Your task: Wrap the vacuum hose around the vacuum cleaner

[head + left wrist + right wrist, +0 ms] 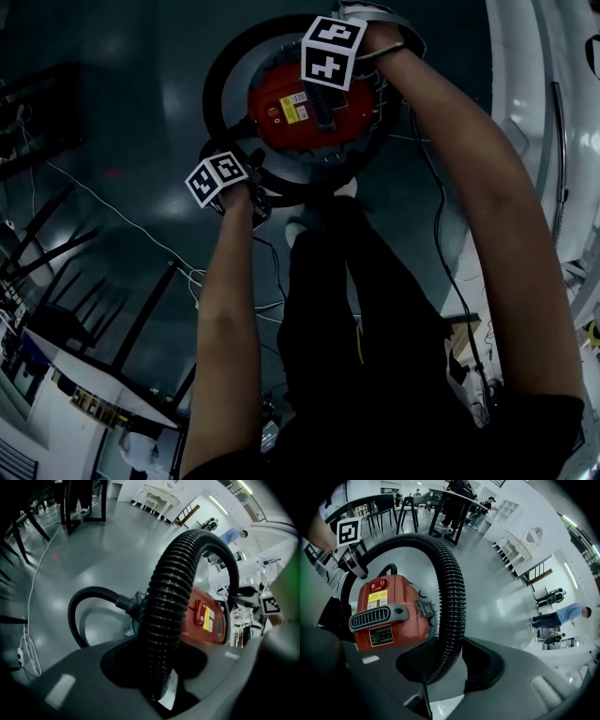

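Ribbed black hose fills the left gripper view, pinched between the grey jaws and arching over toward the red vacuum cleaner. A second stretch curls low on the floor and plugs into the body through a smooth cuff. Over to the right gripper view: same hose, clamped between those jaws too, and only here do we see the vent grille, the yellow label and the red switch. From the head view, dim as it is, the hose looks to ring the cleaner's body. The left gripper is at the ring's near rim and the right gripper at the far side, with bare forearms reaching over dark trousers. Count: one vacuum, one hose, two grippers, two marker cubes. Dark tables and chairs stand around the edges, and a thin white cable trails across the floor.
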`<state>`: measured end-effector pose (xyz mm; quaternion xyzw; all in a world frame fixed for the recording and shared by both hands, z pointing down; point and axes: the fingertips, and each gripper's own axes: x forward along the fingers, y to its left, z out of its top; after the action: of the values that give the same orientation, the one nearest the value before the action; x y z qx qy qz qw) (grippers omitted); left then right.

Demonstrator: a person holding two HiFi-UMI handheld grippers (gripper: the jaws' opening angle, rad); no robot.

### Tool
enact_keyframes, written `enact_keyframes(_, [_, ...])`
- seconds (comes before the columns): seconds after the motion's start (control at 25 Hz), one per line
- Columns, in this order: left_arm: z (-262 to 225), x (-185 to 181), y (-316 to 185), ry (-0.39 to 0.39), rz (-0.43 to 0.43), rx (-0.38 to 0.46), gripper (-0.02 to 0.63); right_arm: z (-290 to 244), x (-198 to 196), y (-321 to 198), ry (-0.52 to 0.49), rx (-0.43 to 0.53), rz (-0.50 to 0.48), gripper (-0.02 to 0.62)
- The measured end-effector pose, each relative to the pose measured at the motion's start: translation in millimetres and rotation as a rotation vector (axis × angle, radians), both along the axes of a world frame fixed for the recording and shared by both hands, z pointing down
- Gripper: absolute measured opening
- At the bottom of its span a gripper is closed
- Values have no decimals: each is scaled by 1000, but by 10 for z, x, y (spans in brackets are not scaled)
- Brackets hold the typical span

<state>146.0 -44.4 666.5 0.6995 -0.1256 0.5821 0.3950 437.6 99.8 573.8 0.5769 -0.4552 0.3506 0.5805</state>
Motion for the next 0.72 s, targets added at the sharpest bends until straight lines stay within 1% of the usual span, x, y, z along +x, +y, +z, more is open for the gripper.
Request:
enact_keyframes(0.16, [67, -100, 93, -11, -6, -27, 155, 62, -28, -91, 12, -18, -18, 164])
enact_keyframes(0.28, [137, -211, 203, -24, -30, -59, 153, 101, -80, -122, 20, -32, -28, 163])
enact_keyframes(0.4, [188, -187, 254, -12, -49, -77, 152, 137, -68, -167, 41, -41, -30, 163])
enact_keyframes(0.6, [332, -179, 362, -16, -131, -143, 152, 225, -84, -208, 82, -75, -36, 164])
enact_keyframes(0.72, [438, -171, 323, -26, -163, -148, 152, 309, -73, -241, 106, -92, -52, 167])
